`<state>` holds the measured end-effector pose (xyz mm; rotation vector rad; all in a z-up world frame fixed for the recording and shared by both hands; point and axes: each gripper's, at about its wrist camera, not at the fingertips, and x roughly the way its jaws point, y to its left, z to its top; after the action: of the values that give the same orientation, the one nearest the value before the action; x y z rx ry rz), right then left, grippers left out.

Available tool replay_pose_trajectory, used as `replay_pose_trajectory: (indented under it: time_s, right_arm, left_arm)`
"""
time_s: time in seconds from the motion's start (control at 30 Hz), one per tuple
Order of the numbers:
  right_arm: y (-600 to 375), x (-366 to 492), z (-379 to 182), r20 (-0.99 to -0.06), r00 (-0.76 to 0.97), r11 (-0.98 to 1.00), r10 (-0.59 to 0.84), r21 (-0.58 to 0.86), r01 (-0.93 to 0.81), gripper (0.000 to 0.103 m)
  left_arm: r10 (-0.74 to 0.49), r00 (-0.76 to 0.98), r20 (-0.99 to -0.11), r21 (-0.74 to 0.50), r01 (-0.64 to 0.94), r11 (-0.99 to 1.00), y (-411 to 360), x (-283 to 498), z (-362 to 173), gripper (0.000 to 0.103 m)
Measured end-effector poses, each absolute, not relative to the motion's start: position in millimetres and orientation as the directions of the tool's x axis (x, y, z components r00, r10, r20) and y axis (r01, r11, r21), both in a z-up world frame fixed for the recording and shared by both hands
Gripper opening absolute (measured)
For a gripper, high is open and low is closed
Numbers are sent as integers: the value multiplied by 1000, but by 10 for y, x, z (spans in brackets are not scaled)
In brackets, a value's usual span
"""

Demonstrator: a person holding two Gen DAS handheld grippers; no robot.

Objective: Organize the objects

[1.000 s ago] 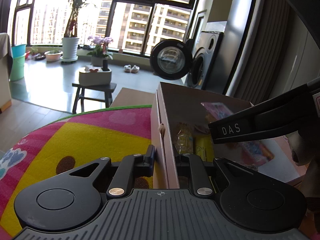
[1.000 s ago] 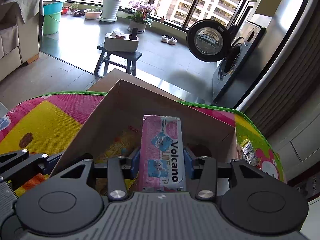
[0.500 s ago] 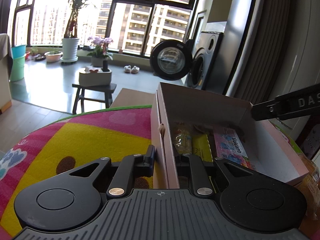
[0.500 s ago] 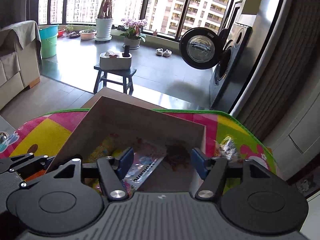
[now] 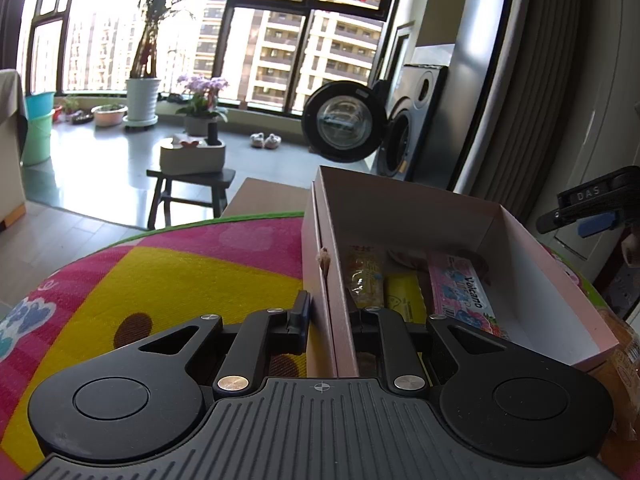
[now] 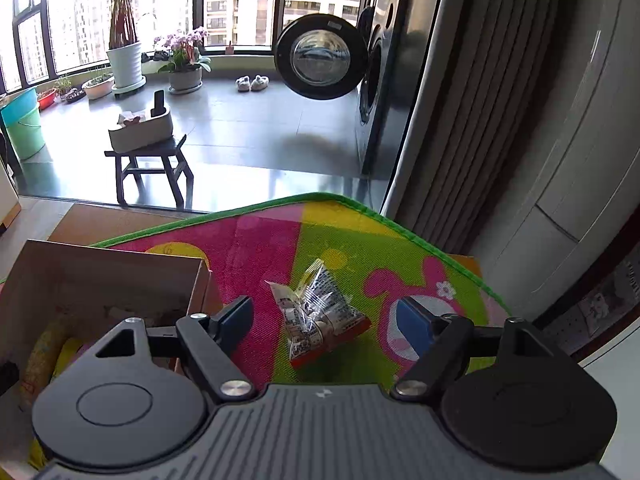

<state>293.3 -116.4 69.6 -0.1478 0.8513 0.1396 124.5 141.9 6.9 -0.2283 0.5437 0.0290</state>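
Below centre of the right wrist view, my right hand-held gripper point(image 6: 326, 314) hangs released over the snack packet point(image 6: 316, 314) on the mat, while my left hand-held gripper point(image 5: 326, 314) clenches the box point(image 5: 320, 276) wall; crinkly film could slip sideways.

Strong daylight floods in through the tall windows point(image 5: 280, 40) at the back, and the panes on the left blow out to near white. The glossy balcony floor point(image 6: 248, 128) throws a pale sheen. Nearer the cameras the light is softer, yet the colourful mat point(image 5: 180, 272) stays vivid. The stool point(image 6: 150, 164) casts a soft shadow. Fisheye distortion bows the window frames and the wall panels point(image 6: 560, 160) toward the edges. The right wrist view is slightly soft; the clear snack packet point(image 6: 316, 316) glints.
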Motion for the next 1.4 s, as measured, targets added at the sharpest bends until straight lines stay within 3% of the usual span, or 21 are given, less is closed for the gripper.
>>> replay_pose_trajectory:
  time_s: [0.33,0.4,0.43,0.7,1.0,1.23,1.4]
  right_arm:
    - [-1334,3305,282,-788,582,980,200,151,-132,83]
    - [-1356,3270,290,-790,582,980,196,145,-134,70]
    - [-1359,3257,276,-798,578,985,170,112,-135,52]
    - [-1618,2687,404,-793,601,992,95,23,-126,46]
    - [-1888,1297,1020,-712,692,986,120,2,-168,46]
    - [-1833,489,602,-796,597,989,99,11,-150,46]
    - [-1768,217,445,-805,577,986,135,49,-162,47]
  left_arm:
    - [-30,858,-513,-203,-88,975,1405,1236,66,18]
    - [-29,858,-513,-202,-88,975,1407,1232,64,18]
    - [-28,858,-513,-201,-88,976,1407,1231,62,18]
    - [-28,858,-512,-200,-87,976,1404,1224,62,18]
    - [-28,858,-513,-200,-88,976,1405,1224,61,18]
    - [-28,858,-513,-200,-88,976,1406,1225,63,18]
    - [-28,858,-512,-200,-87,976,1404,1225,62,18]
